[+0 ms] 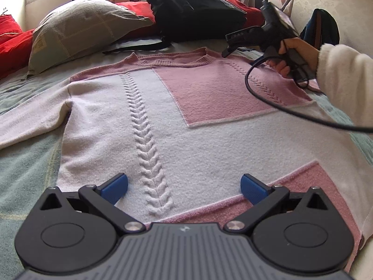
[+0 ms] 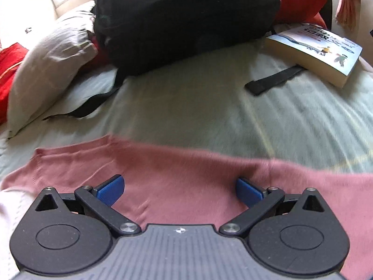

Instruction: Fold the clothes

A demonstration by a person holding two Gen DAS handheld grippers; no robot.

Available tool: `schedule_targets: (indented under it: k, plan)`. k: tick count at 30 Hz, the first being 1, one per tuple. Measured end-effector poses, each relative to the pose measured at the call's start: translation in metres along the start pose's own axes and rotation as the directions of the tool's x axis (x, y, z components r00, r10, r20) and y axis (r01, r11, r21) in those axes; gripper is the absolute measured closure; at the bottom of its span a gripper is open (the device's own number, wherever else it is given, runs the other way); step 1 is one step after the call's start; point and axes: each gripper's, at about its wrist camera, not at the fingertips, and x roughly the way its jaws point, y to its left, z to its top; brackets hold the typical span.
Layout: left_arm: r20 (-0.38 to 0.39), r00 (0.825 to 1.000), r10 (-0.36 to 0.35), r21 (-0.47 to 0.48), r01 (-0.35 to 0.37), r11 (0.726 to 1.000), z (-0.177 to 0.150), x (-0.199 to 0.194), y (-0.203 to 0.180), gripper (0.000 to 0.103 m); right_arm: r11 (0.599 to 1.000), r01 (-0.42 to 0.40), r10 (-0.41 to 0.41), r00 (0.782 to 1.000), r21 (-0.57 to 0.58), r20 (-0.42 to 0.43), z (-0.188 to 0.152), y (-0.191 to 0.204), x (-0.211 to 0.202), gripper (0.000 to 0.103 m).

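A white and pink knit sweater (image 1: pixel 186 121) lies flat, front up, on the bed, collar at the far end and one sleeve stretched out to the left. My left gripper (image 1: pixel 184 187) is open and empty, hovering over the sweater's hem beside the cable-knit stripe. My right gripper (image 2: pixel 178 191) is open and empty over the sweater's pink shoulder (image 2: pixel 181 163). It also shows in the left wrist view (image 1: pixel 229 46), held in a hand above the right shoulder near the collar.
A pale green bedsheet (image 2: pixel 209 107) covers the bed. A black backpack (image 1: pixel 193 7) and a grey pillow (image 1: pixel 77 32) lie beyond the collar, with red cushions (image 1: pixel 11 44) at the left. A book (image 2: pixel 314 53) and a black strap (image 2: pixel 272 81) lie at the far right.
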Motion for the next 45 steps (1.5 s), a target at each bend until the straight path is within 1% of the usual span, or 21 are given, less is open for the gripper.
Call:
schedule_targets:
  k: [2,4,9,13,17,18,20,23,26,28,31,34,38,42,45]
  plan:
    - [0.000,1.000,0.004,-0.003,-0.004,1.000,0.001,0.001,0.000,0.001,1.000,0.008,-0.008,1.000,-0.007,-0.013,0.002,0.001,0.008,0.000]
    - [0.002,1.000,0.009,-0.005,-0.009,1.000,0.001,0.000,-0.001,0.001,1.000,0.001,-0.001,1.000,-0.005,-0.023,0.006,0.001,0.006,0.000]
    - [0.008,1.000,0.026,0.004,-0.027,1.000,0.001,-0.004,-0.004,0.001,0.997,-0.076,0.077,0.996,-0.021,0.039,-0.002,-0.004,-0.037,0.000]
    - [0.021,0.999,0.031,0.014,-0.031,0.999,0.001,-0.011,-0.008,0.001,0.995,-0.094,0.095,0.994,-0.021,0.060,-0.020,-0.024,-0.070,0.000]
    - [0.038,0.999,0.034,0.030,-0.035,0.999,0.001,-0.017,-0.014,0.001,0.993,-0.109,0.107,0.993,0.043,0.054,-0.045,-0.059,-0.087,0.000]
    - [0.041,0.999,0.034,0.034,-0.035,0.999,0.001,-0.018,-0.016,0.001,0.992,-0.103,0.100,0.994,0.066,0.046,-0.052,-0.068,-0.088,0.000]
    - [0.044,0.998,0.034,0.044,-0.036,0.998,0.000,-0.019,-0.019,0.001,0.995,-0.058,0.056,0.998,0.078,0.025,-0.067,-0.083,-0.090,0.000]
    - [0.041,0.999,0.035,0.056,-0.037,0.998,-0.003,-0.020,-0.023,0.001,0.998,0.007,-0.008,1.000,0.062,0.016,-0.087,-0.100,-0.097,0.000]
    - [0.035,0.999,0.036,0.066,-0.038,0.997,-0.005,-0.020,-0.026,0.001,0.995,0.017,-0.020,0.999,0.098,0.027,-0.095,-0.112,-0.113,0.000]
    - [0.035,0.999,0.037,0.072,-0.040,0.997,-0.005,-0.019,-0.028,0.001,0.992,0.020,-0.025,0.999,0.126,0.041,-0.093,-0.115,-0.123,0.000]
    - [0.042,0.999,0.030,0.074,-0.033,0.997,-0.005,-0.021,-0.029,0.001,0.993,-0.011,0.002,0.997,0.119,0.077,-0.086,-0.108,-0.133,0.000]
    - [0.036,0.999,0.027,0.070,-0.029,0.997,-0.005,-0.020,-0.029,0.001,0.997,-0.054,0.048,0.994,0.061,0.093,-0.081,-0.088,-0.135,0.000]
    - [0.025,0.999,0.037,0.066,-0.039,0.997,-0.006,-0.017,-0.027,0.001,0.995,-0.039,0.047,0.995,-0.094,0.084,-0.087,-0.050,-0.125,0.000]
    - [0.017,0.999,0.043,0.063,-0.044,0.997,-0.007,-0.015,-0.026,0.001,0.967,-0.019,0.039,0.997,-0.252,0.074,-0.093,-0.011,-0.114,0.000]
    - [0.013,0.999,0.047,0.062,-0.048,0.997,-0.008,-0.014,-0.025,0.001,0.935,0.033,-0.014,0.998,-0.354,0.055,-0.102,-0.004,-0.104,0.000]
